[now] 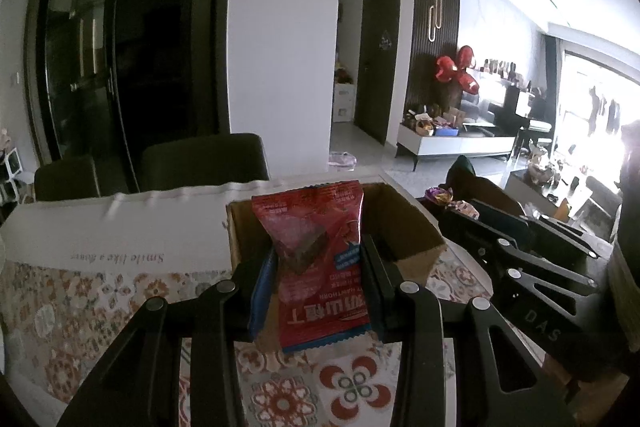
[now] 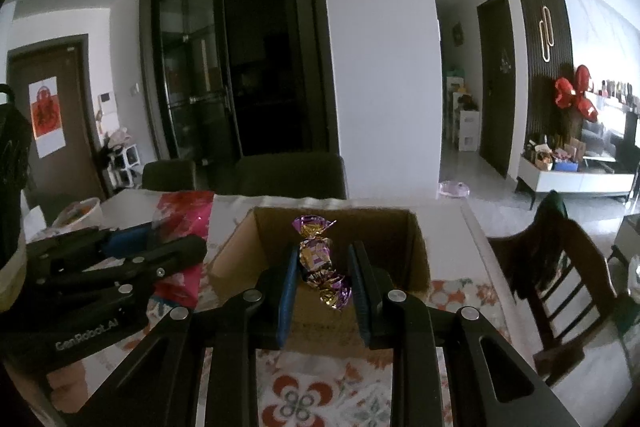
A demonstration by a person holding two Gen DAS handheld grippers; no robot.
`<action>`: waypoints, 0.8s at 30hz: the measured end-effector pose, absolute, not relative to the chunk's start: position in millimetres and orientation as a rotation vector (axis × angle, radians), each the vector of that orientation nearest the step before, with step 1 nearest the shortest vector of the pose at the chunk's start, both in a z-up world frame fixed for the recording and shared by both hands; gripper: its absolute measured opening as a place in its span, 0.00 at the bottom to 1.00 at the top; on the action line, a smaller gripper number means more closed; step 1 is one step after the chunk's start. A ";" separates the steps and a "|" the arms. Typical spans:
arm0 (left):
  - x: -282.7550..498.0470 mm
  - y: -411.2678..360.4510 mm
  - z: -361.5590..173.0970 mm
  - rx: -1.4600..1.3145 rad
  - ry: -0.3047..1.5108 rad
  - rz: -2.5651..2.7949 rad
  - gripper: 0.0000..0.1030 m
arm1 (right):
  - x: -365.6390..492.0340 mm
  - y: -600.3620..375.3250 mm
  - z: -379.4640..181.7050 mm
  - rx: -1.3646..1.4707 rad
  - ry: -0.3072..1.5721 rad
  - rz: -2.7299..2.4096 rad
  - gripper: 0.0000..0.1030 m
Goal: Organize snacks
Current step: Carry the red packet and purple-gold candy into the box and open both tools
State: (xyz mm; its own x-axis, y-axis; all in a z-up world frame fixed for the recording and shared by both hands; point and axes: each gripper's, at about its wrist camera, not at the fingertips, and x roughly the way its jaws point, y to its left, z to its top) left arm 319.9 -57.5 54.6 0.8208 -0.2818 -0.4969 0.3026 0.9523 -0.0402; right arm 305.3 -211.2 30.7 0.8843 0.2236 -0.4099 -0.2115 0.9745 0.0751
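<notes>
Black linkage arms fill the bottom of both wrist views, and ahead of them the left gripper is closed on a red hawthorn snack packet, pinched at its sides and held upright just in front of the open cardboard box. To its right, the right gripper has its pads pressed narrowly against a purple-and-gold wrapped candy, likewise poised at the near edge of the same box, whose interior looks empty as far as can be seen. Both snacks seem ready to be dropped in, and the main risk I see is crowding: the two tools sit close side by side, so moving both over the opening together could knock them against each other or nudge the light box across the cloth. The candy's slick foil twist could also slip out early if the grip loosens before it clears the rim, and the floppy packet might catch on the box wall. Underneath lies a patterned tablecloth with red floral medallions on a dining table, dark chairs behind it, a glass-doored cabinet beyond, and a bright living room with red balloons off to the right.
</notes>
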 end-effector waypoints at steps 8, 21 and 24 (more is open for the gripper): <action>359.9 -65.3 53.9 0.046 0.555 -0.298 0.38 | 341.3 -214.7 33.9 0.019 0.443 0.224 0.26; 423.6 -76.8 31.8 0.066 0.657 -0.271 0.39 | 400.5 -226.2 11.4 0.054 0.535 0.217 0.26; 430.7 -77.8 29.1 0.080 0.674 -0.266 0.42 | 409.8 -227.3 5.0 0.057 0.554 0.209 0.26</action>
